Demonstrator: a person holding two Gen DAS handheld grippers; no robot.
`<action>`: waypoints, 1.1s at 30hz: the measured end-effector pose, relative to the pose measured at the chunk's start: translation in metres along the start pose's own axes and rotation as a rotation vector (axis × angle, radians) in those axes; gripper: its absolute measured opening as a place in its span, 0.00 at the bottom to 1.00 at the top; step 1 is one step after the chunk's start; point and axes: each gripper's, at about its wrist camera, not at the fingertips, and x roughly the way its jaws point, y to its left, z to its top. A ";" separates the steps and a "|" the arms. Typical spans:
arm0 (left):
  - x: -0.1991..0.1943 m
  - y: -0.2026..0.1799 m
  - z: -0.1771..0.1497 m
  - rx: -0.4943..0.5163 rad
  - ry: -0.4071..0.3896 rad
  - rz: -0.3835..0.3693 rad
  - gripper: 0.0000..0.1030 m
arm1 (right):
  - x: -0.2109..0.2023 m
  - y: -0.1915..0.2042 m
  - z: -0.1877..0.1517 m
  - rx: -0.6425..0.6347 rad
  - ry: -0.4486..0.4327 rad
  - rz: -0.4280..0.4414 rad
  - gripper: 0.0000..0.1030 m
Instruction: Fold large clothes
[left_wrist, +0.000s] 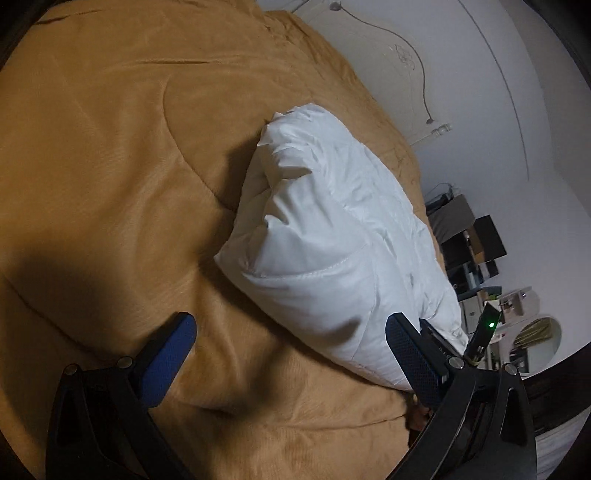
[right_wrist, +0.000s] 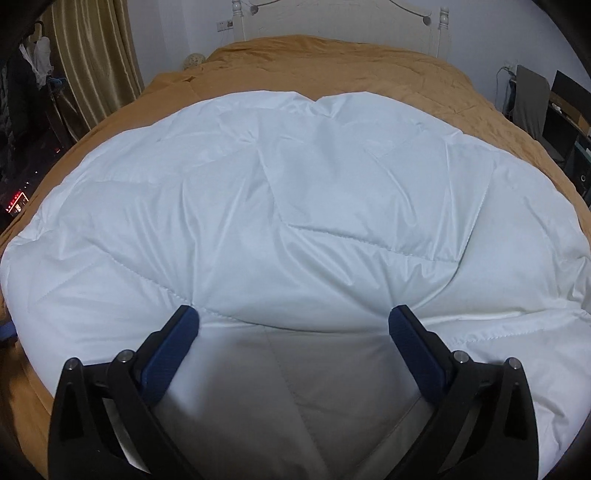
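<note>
A thick white quilted duvet (right_wrist: 295, 192) lies in a folded bundle on a bed with a tan cover (right_wrist: 332, 62). My right gripper (right_wrist: 294, 314) hangs open over the duvet's near edge, its blue pads (right_wrist: 173, 350) spread wide on the fabric and pinching nothing. In the left wrist view the same duvet (left_wrist: 332, 236) shows end-on as a puffy mound. My left gripper (left_wrist: 290, 321) stands open beside that end, over the tan cover (left_wrist: 110, 147), with its right pad (left_wrist: 410, 354) against the duvet's lower corner.
A white headboard (right_wrist: 332, 18) and wall close the far end of the bed. Gold curtains (right_wrist: 92, 55) and dark gear with red lights (right_wrist: 16, 203) are at the left. A desk with dark screens and boxes (left_wrist: 476, 240) stands at the right.
</note>
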 end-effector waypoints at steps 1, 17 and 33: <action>0.005 -0.003 0.005 0.004 -0.011 -0.022 0.99 | -0.002 0.006 -0.002 0.000 -0.006 -0.002 0.99; 0.068 -0.029 0.048 -0.005 0.019 0.005 0.59 | -0.072 0.014 0.014 0.044 0.006 0.136 0.14; 0.081 -0.034 0.054 0.053 0.067 0.039 0.58 | 0.094 0.011 0.149 0.169 0.250 -0.079 0.00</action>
